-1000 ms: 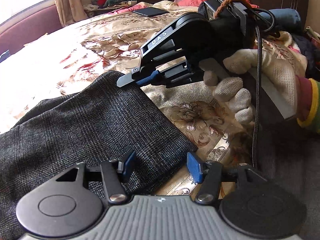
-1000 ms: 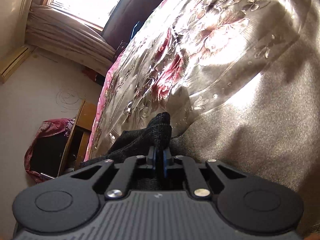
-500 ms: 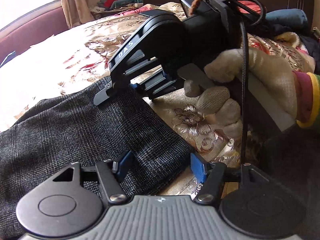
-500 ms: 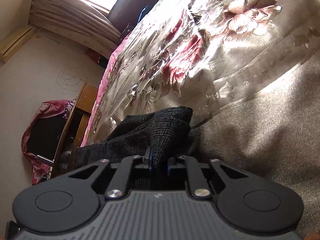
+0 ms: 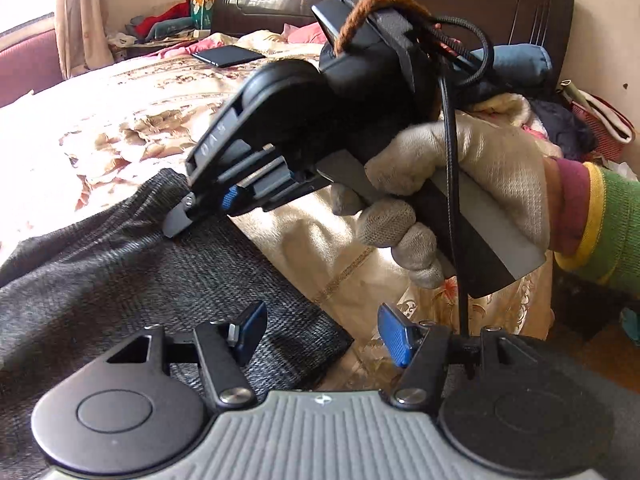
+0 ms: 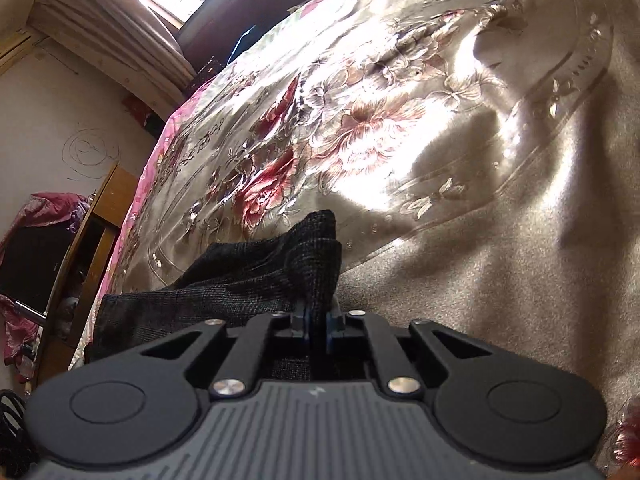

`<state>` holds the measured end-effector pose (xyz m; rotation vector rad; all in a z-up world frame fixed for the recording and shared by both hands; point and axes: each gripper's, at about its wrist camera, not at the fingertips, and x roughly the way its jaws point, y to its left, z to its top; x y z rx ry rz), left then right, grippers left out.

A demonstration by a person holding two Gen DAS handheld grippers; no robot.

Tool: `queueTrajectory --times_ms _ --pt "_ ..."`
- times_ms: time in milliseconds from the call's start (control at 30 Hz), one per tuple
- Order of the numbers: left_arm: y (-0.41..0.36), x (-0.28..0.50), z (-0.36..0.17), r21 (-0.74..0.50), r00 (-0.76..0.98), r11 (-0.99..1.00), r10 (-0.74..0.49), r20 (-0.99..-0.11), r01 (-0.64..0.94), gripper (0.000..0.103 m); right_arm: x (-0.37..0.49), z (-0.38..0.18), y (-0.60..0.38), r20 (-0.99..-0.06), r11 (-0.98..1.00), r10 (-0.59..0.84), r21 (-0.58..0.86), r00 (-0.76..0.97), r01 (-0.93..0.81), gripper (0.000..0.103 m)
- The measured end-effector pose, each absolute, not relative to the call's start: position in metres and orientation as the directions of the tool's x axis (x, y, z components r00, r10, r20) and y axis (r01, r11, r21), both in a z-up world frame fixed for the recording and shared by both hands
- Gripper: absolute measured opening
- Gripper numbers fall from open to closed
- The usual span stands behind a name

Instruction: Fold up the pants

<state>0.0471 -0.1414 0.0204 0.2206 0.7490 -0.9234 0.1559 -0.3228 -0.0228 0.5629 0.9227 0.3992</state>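
Dark grey woven pants [image 5: 120,280] lie on a floral satin bedspread [image 5: 132,112]. My left gripper [image 5: 320,334] is open, its jaws straddling the pants' near corner just above the cloth. My right gripper shows in the left wrist view [image 5: 192,216], held by a gloved hand [image 5: 448,184], pinching the far edge of the pants. In the right wrist view the right gripper [image 6: 318,322] is shut on a fold of the pants [image 6: 280,272], which bunches up in front of it.
A dark phone [image 5: 228,55] lies on the bed further back. A dark headboard [image 5: 480,12], a blue pillow [image 5: 516,62] and piled clothes [image 5: 560,128] are at the right. A curtain [image 6: 132,44] and wooden furniture [image 6: 96,216] stand beyond the bed's edge.
The right gripper has come down onto the far edge of the pants and its pinched fold now bunches larger before it. The left gripper stays open over the near corner.
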Motion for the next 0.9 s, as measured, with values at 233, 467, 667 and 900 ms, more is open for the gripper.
queueTrajectory --times_ms 233,467,667,900 --pt "-0.052 0.065 0.040 0.033 0.596 0.762 -0.478 -0.645 0.646 0.074 0.132 0.009 -0.307 -0.666 0.912 0.334 0.406 0.667 -0.053 0.017" --pt "0.033 0.098 0.027 0.160 0.730 0.896 -0.221 -0.647 0.414 0.074 0.128 0.021 -0.260 -0.619 0.933 0.321 0.339 0.716 -0.125 0.017" --pt "0.078 0.101 0.010 0.147 0.729 0.912 -0.202 -0.654 0.384 0.075 0.151 -0.028 -0.253 -0.683 0.922 0.326 0.383 0.654 -0.060 0.000" --pt "0.078 0.088 0.024 0.152 0.748 0.924 -0.178 -0.639 0.351 0.075 0.120 0.007 -0.234 -0.664 0.961 0.241 0.264 0.707 -0.080 0.012"
